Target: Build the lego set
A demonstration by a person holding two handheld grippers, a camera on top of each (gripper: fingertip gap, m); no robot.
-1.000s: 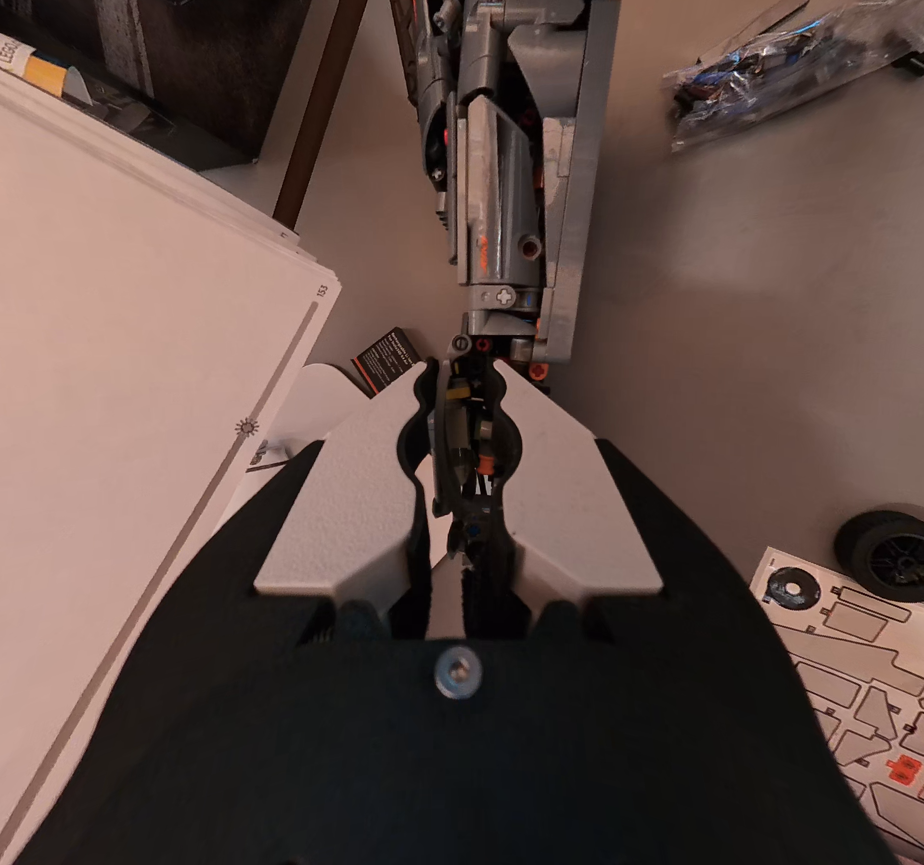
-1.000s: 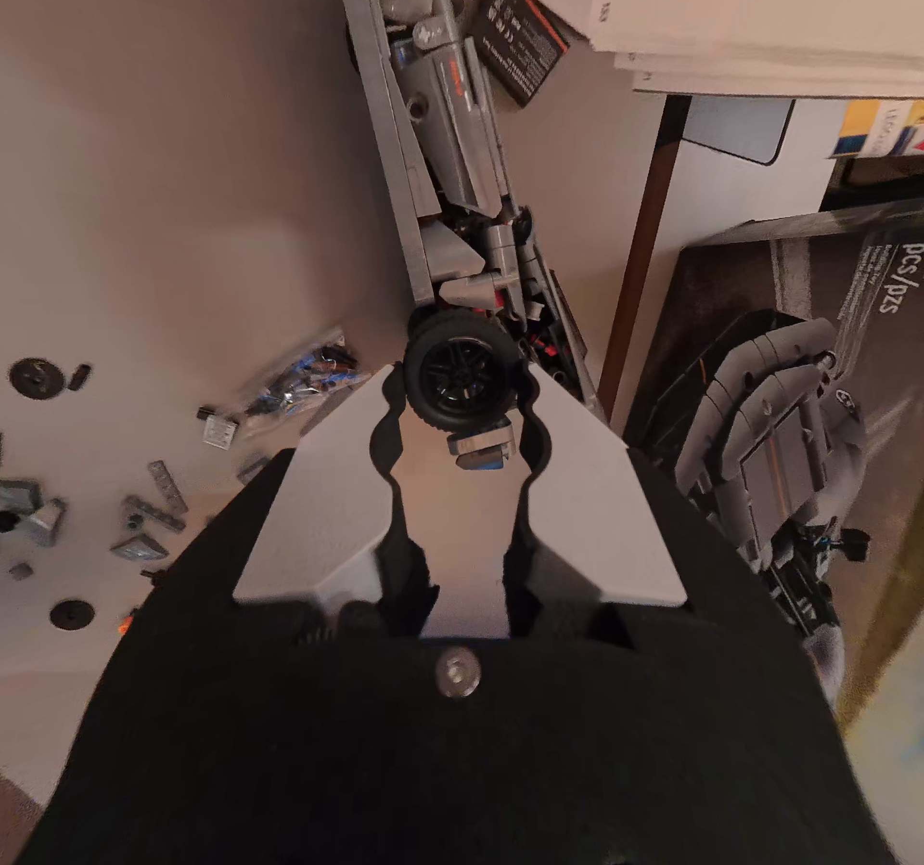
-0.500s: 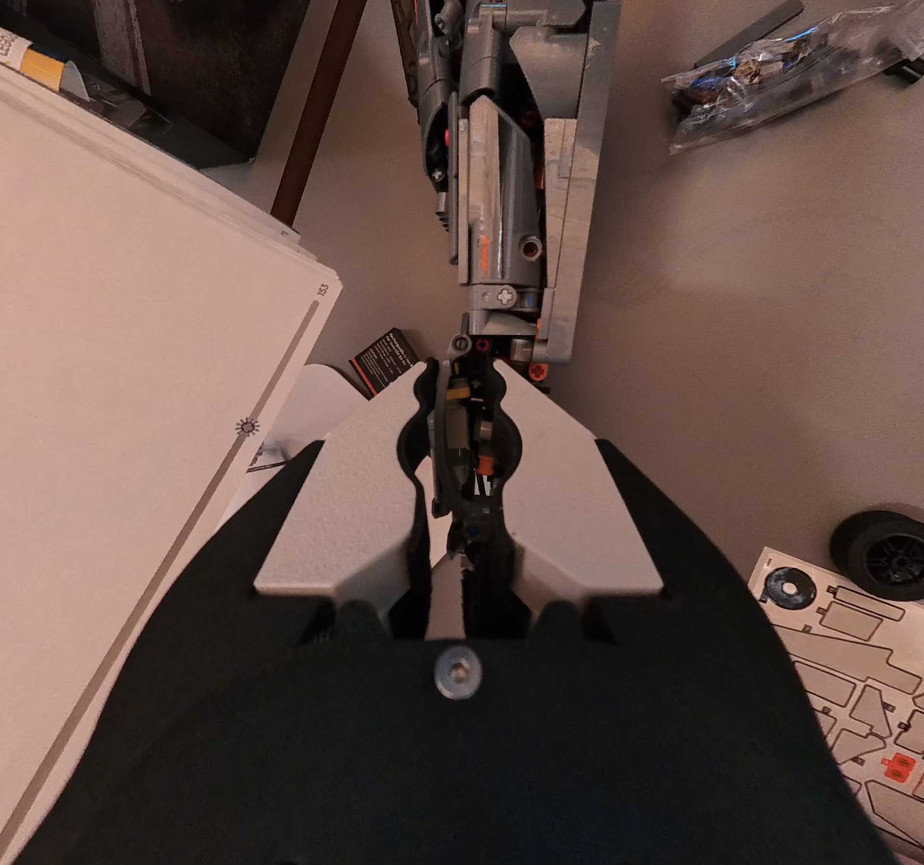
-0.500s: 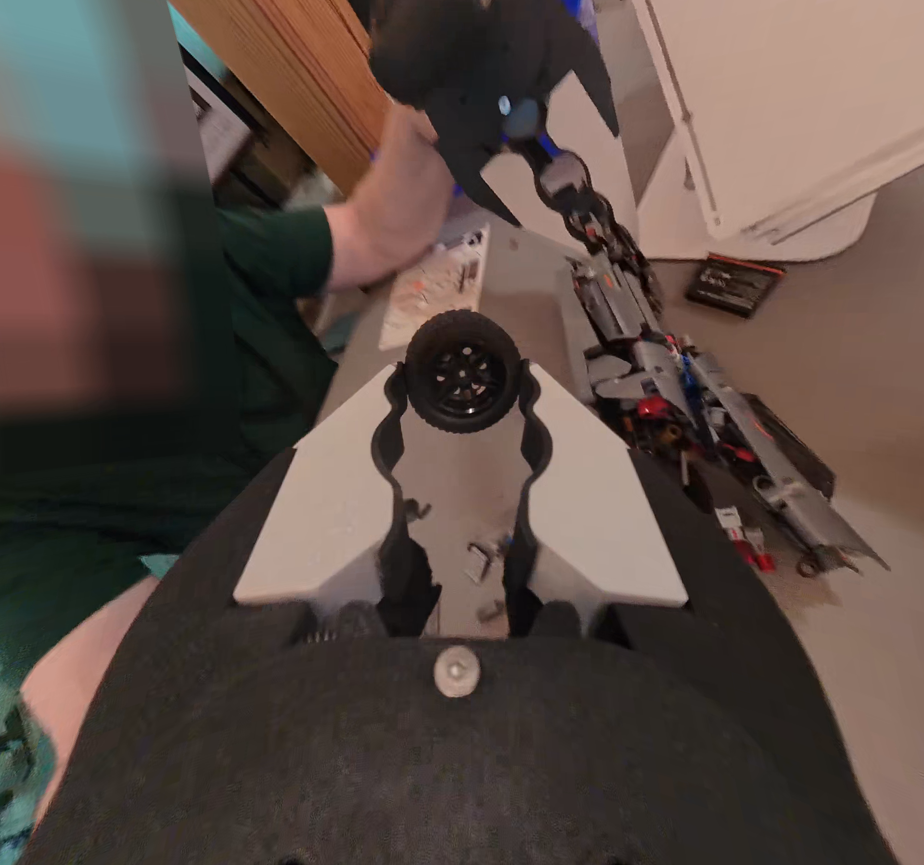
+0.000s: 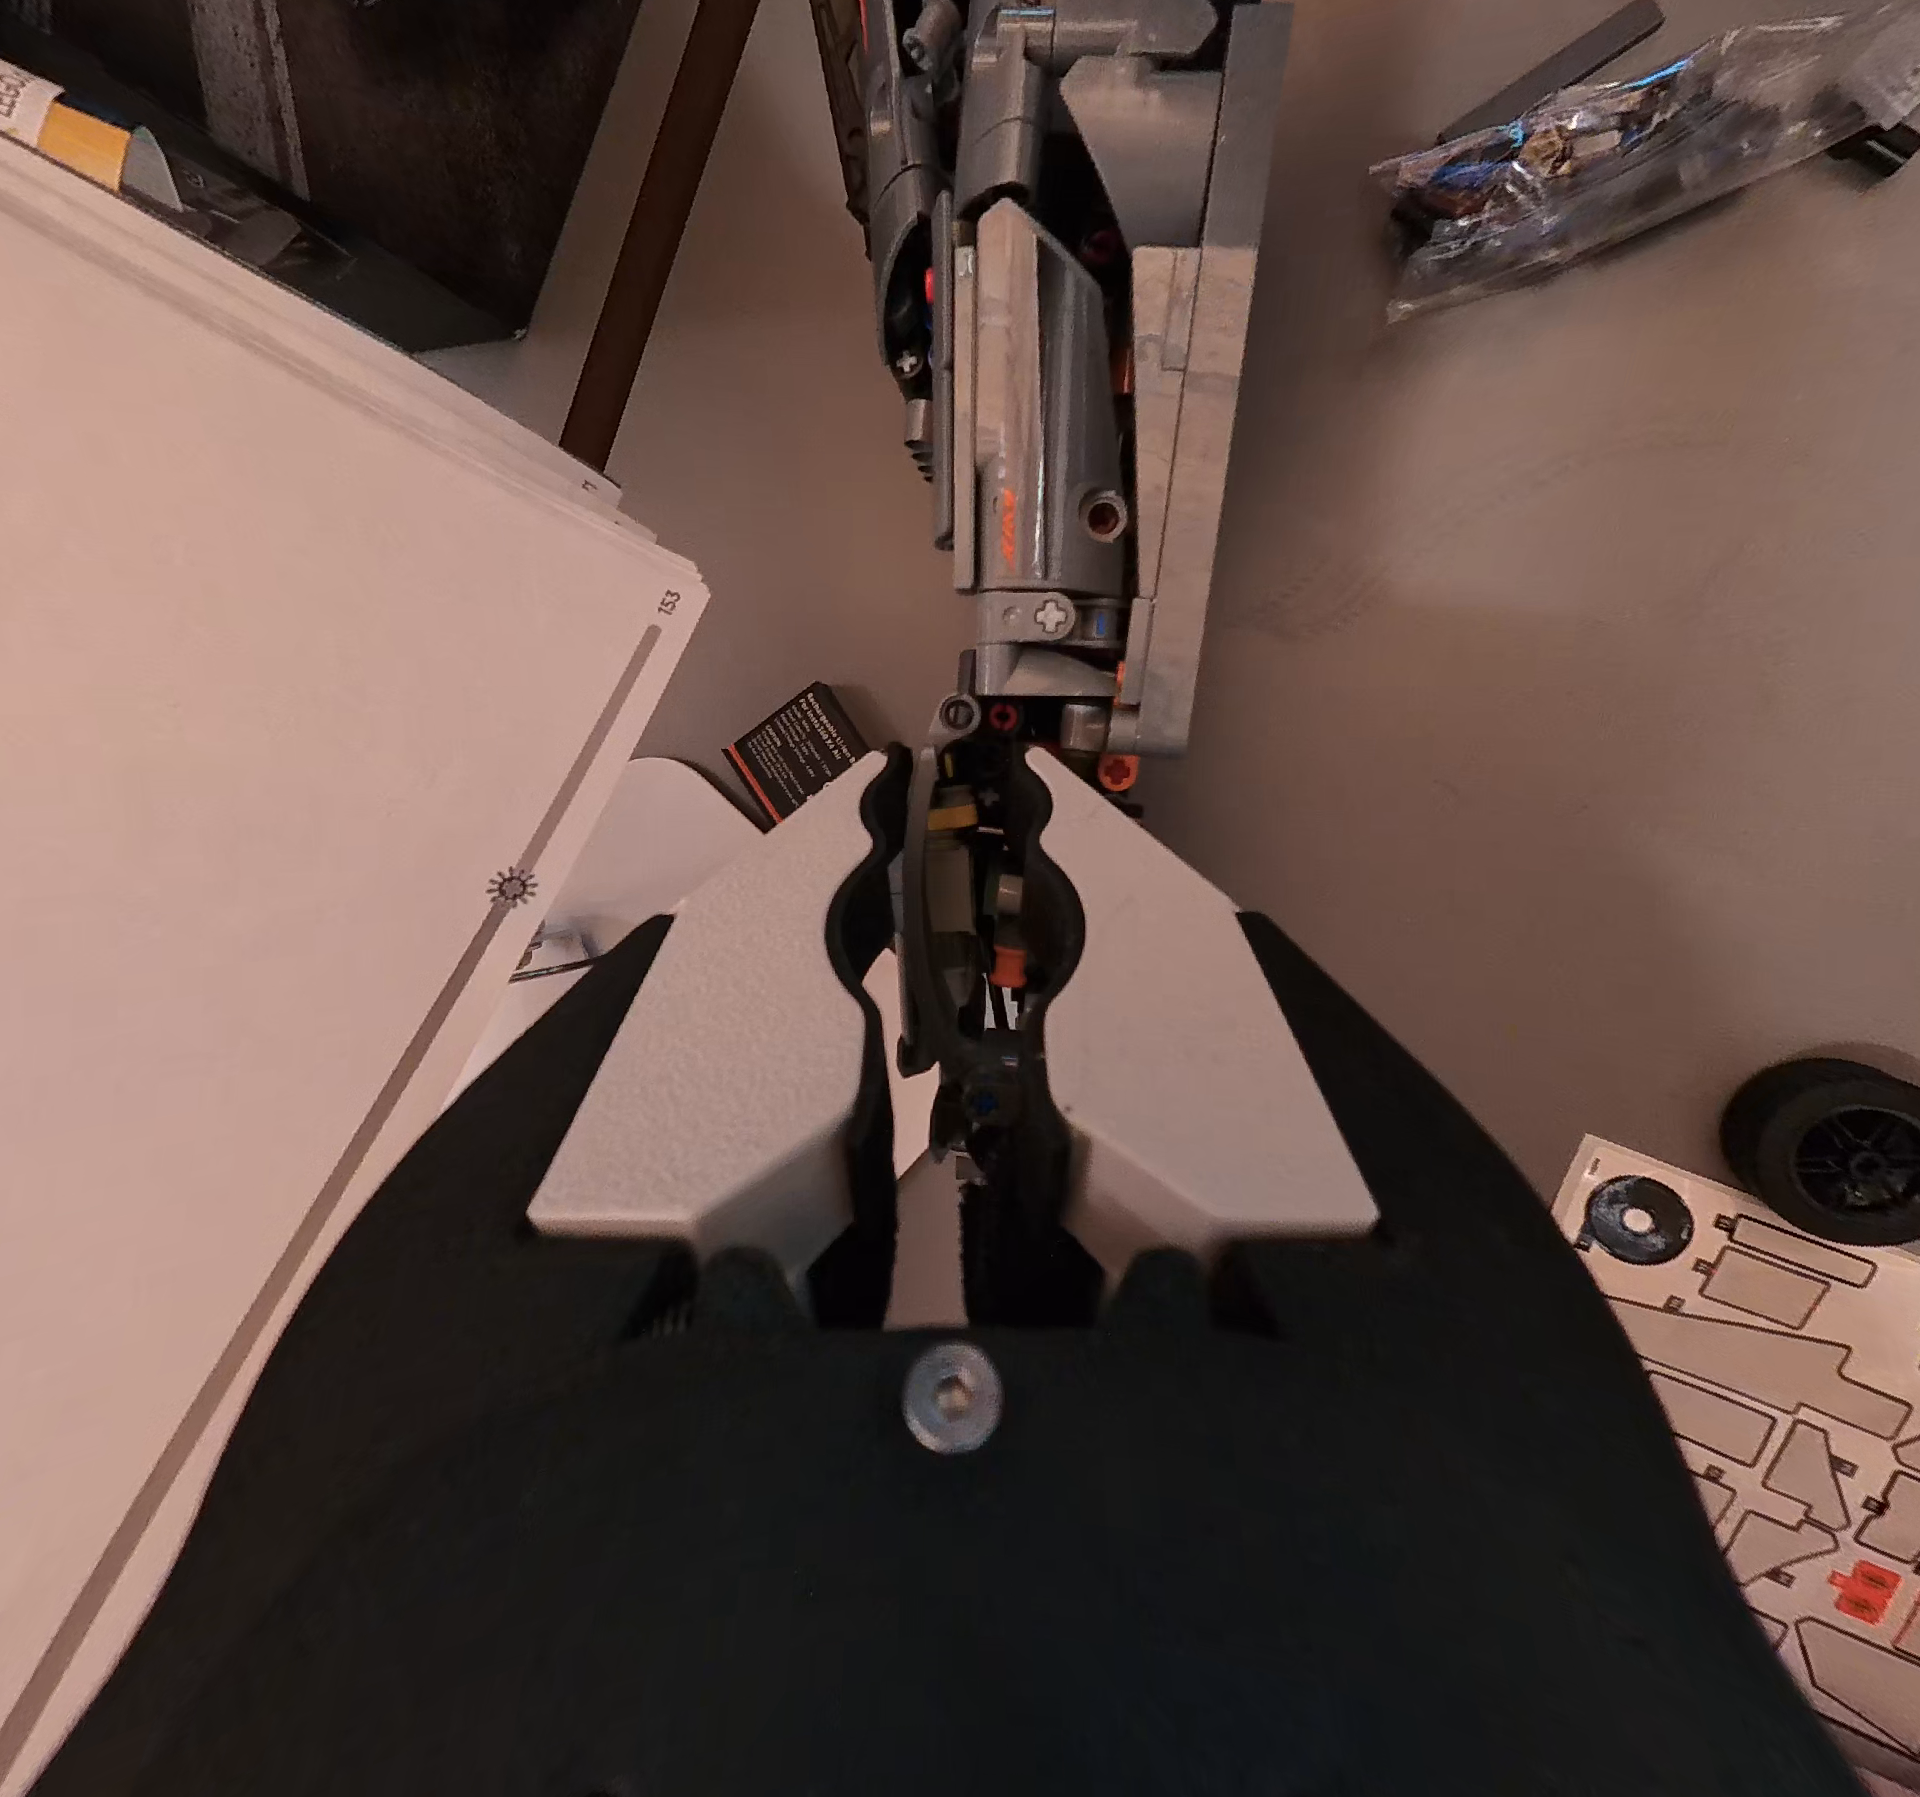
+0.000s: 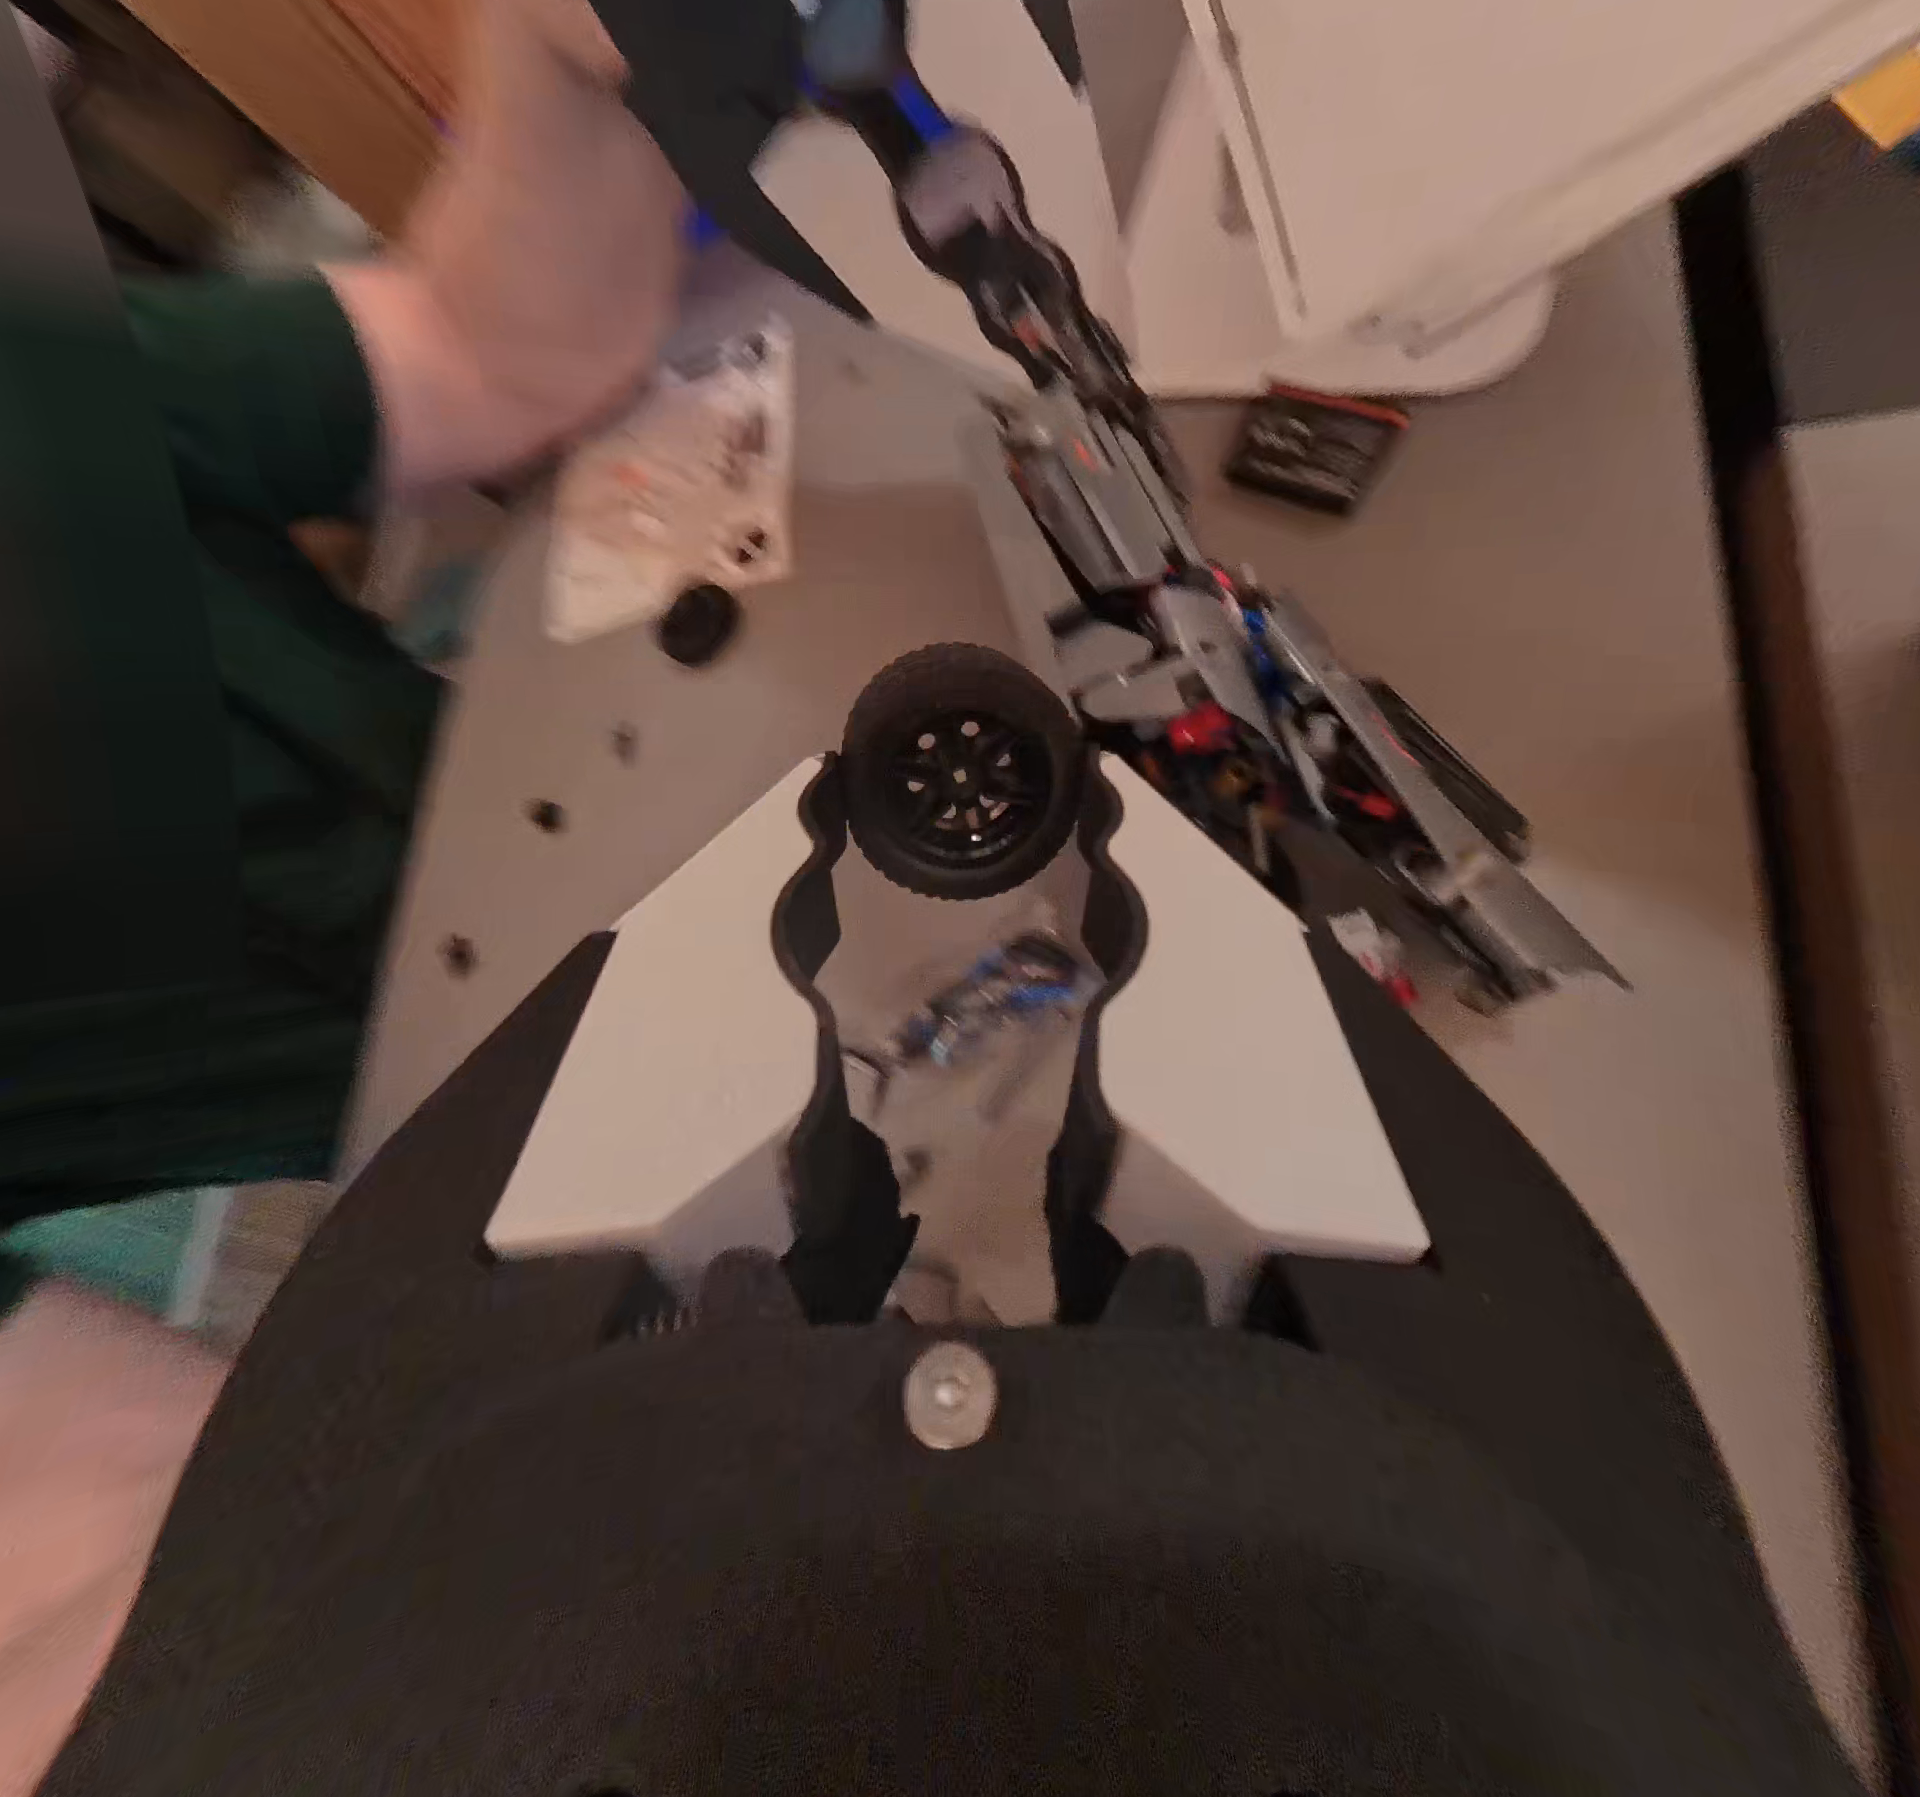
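Note:
A grey lego car body lies on its side on the table. My left gripper is shut on its near end, clamping dark inner parts with a yellow and an orange pin. In the right wrist view the car lies to the right, with the left gripper holding its far end. My right gripper is shut on a black wheel with a black spoked rim, held above the table left of the car. That view is blurred.
An open instruction booklet lies left. A set box is behind it. A bag of parts lies far right. A loose wheel and a sticker sheet are at near right. A person's hand holds the left gripper. My right fingertips sit around 15 cm from my left ones.
My right gripper, still holding the wheel, has pulled away from the car's end and swung round to the side. My left gripper and the car have hardly moved.

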